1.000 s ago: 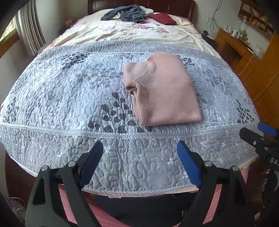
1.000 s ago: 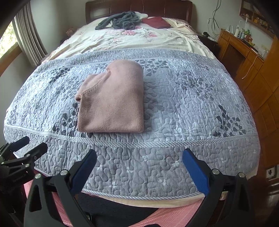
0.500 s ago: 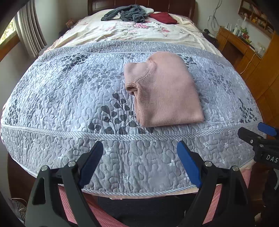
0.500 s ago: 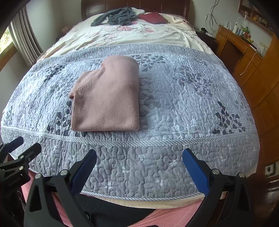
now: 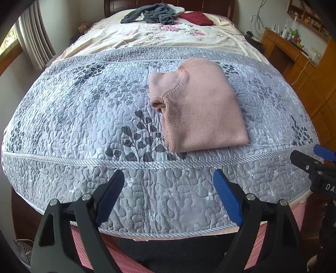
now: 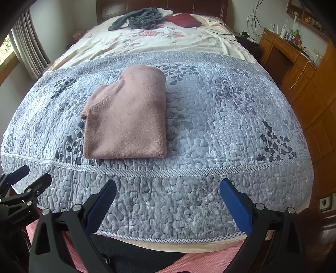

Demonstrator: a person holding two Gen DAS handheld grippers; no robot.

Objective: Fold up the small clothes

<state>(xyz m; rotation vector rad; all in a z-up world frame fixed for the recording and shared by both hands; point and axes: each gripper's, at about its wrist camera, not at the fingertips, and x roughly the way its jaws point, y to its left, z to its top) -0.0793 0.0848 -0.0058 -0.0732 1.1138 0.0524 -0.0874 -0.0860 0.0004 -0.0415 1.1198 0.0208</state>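
A folded pink knit garment (image 5: 199, 105) (image 6: 128, 117) lies flat on the grey quilted bedspread (image 5: 84, 117) (image 6: 231, 117) near the foot of the bed. My left gripper (image 5: 169, 187) hovers open at the foot edge, short of the garment and apart from it, blue pads wide with nothing between them. My right gripper (image 6: 168, 193) is likewise open and empty, held below the garment's near right corner. Each gripper shows at the side of the other's view: the right gripper (image 5: 315, 166) and the left gripper (image 6: 25, 182).
At the head of the bed a crumpled dark grey garment (image 5: 151, 15) (image 6: 138, 20) and a dark red folded cloth (image 5: 196, 17) (image 6: 184, 20) lie on the floral sheet. A wooden desk and cabinets (image 5: 298, 54) line the right wall. A curtained window (image 5: 31, 42) is at left.
Both grippers have drawn slightly closer to the bed and shifted a little; the pink garment sits larger in view and has not moved. Both stay open.
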